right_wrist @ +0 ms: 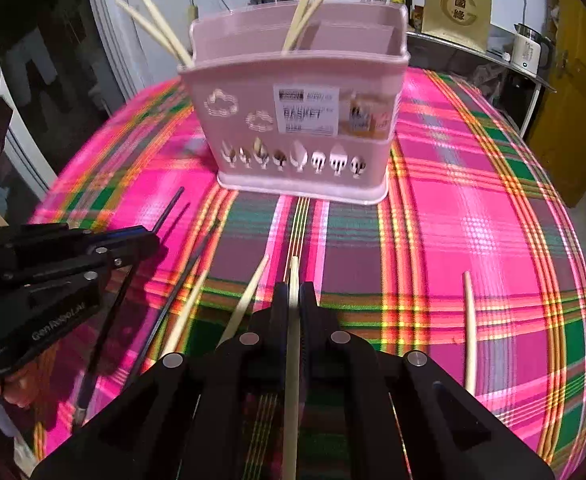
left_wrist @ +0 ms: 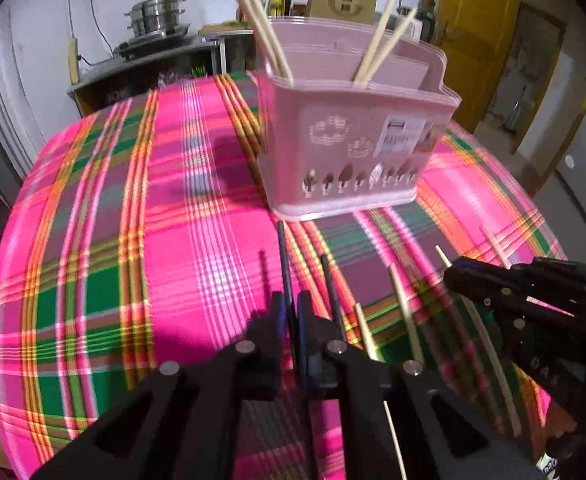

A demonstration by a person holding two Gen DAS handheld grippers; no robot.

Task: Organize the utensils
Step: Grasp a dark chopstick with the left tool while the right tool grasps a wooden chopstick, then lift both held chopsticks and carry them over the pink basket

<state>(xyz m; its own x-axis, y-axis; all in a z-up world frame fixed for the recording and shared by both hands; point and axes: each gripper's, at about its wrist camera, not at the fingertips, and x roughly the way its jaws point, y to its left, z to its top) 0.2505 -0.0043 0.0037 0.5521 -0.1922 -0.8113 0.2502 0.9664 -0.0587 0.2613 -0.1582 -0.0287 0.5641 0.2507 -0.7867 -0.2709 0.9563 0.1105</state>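
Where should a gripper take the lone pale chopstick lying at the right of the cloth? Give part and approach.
Grip the pale chopstick near its middle, coming from above with the fingers either side of its thin shaft. It lies flat on the plaid tablecloth, pointing toward the pink basket, with open cloth on both sides.

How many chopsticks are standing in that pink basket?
4 chopsticks: a left pair leaning out at the basket's left end, and a middle pair sticking up nearer its centre. Anything shorter inside may be hidden by the walls.
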